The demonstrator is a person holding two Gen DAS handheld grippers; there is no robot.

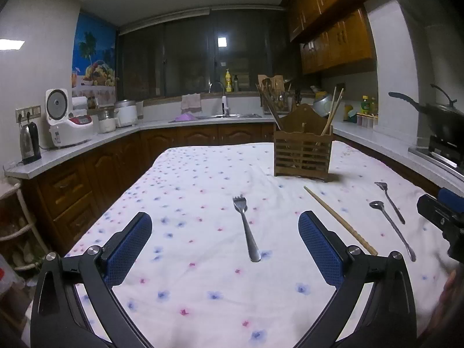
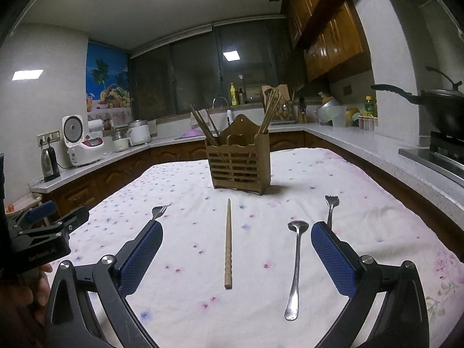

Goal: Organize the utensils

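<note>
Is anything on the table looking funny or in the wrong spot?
Only one chopstick lies on the flowered cloth, without a partner. A fork, a spoon and a second fork also lie loose, outside the wooden holder. Nothing looks spilled or broken.

dim kitchen, ceiling panel glare, fisheye-bent edges, dark vignetted corners

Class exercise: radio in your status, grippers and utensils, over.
Left gripper and right gripper open, empty. Forks, chopstick, spoon loose on cloth; holder unobstructed.
</note>
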